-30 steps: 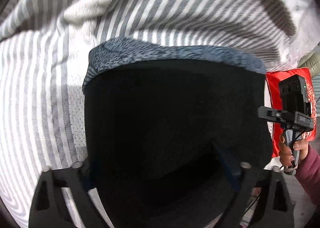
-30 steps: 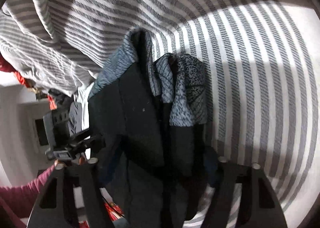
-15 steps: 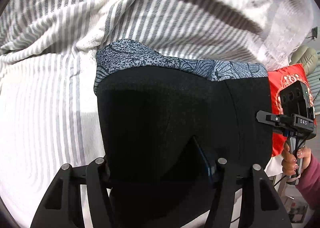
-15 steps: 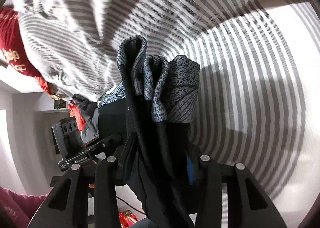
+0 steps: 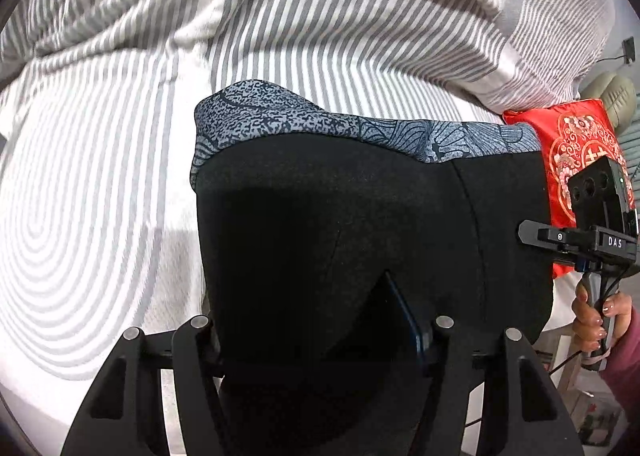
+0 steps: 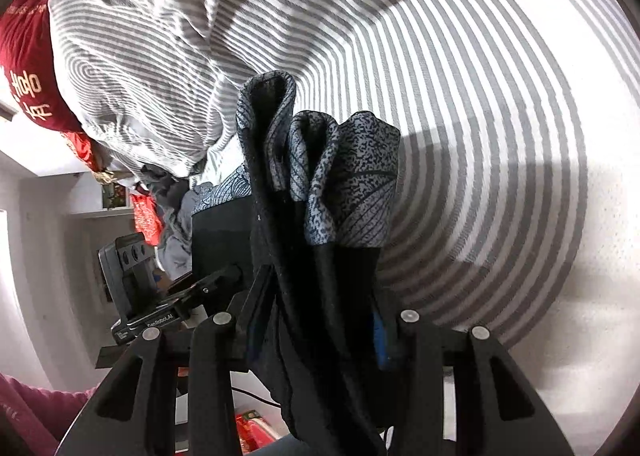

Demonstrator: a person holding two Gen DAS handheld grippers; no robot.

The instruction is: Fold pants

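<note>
Left claw (image 5: 320,340) clamped on the black pants (image 5: 360,224), fabric bunched between its fingers; patterned grey waistband (image 5: 360,128) runs across the top edge. Right claw (image 6: 316,328) likewise clamped on the same pants, waistband folds gathered above its fingers. Pants held up over the striped bed sheet (image 5: 100,176). Red cushion (image 5: 576,144) at the bed's edge, behind the right claw.

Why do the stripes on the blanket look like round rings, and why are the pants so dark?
Left wrist view: the fisheye lens curls the striped blanket into rings, and the black pants sit in shadow with little detail. Right wrist view: same curving, plus a hard shadow edge across the blanket.
</note>
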